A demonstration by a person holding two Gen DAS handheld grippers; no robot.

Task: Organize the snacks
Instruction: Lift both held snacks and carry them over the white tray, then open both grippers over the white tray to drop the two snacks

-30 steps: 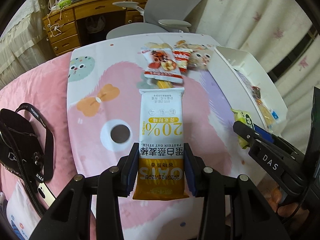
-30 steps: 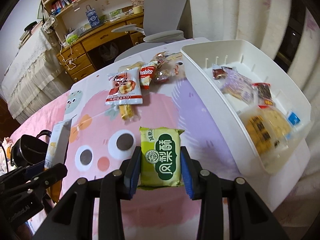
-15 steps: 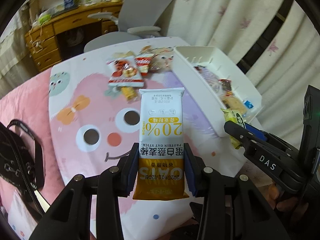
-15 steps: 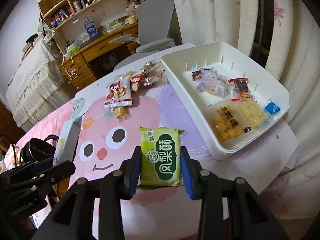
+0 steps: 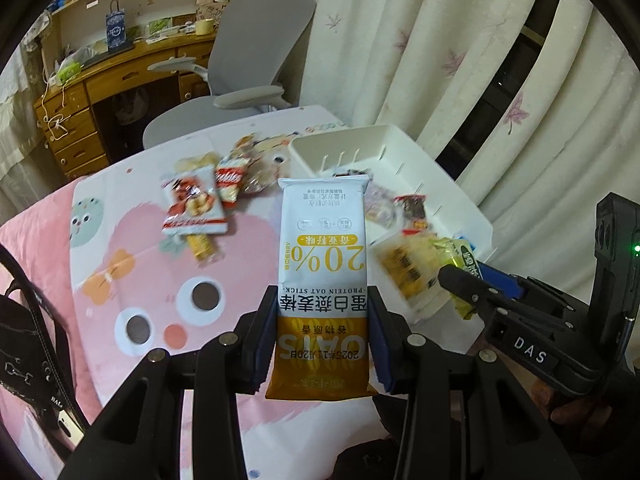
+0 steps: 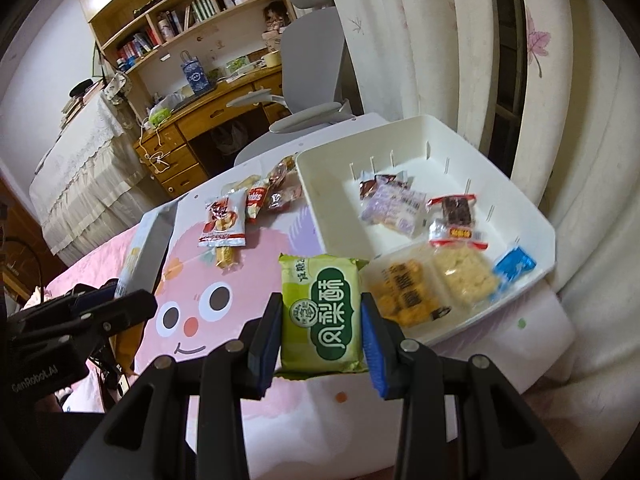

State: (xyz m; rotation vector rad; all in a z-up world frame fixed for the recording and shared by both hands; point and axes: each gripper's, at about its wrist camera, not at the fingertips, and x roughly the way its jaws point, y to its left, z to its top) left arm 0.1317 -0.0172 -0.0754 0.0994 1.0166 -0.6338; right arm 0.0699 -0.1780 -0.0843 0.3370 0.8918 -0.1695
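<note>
My left gripper [image 5: 322,322] is shut on a white and orange oat stick pack [image 5: 323,264], held above the table. The same pack [image 6: 146,254] shows edge-on at the left of the right wrist view. My right gripper [image 6: 320,328] is shut on a green pineapple cake packet [image 6: 320,314], also lifted off the table; in the left wrist view it [image 5: 460,258] hangs over the near corner of the white tray [image 5: 400,144]. The tray [image 6: 460,148] holds several wrapped snacks. More snacks [image 6: 224,220] lie in a small heap on the cartoon tablecloth [image 6: 224,308] beyond.
A grey office chair [image 5: 256,60] and a wooden desk with shelves [image 6: 208,96] stand behind the table. Curtains [image 5: 460,60] hang close behind the tray. A black bag [image 5: 28,340] lies on the pink bed cover at the left.
Both grippers have risen and pulled back with their packs, so the table and tray look smaller and lower. The views have swung right, toward the tray and curtains. Both grips are unchanged.
</note>
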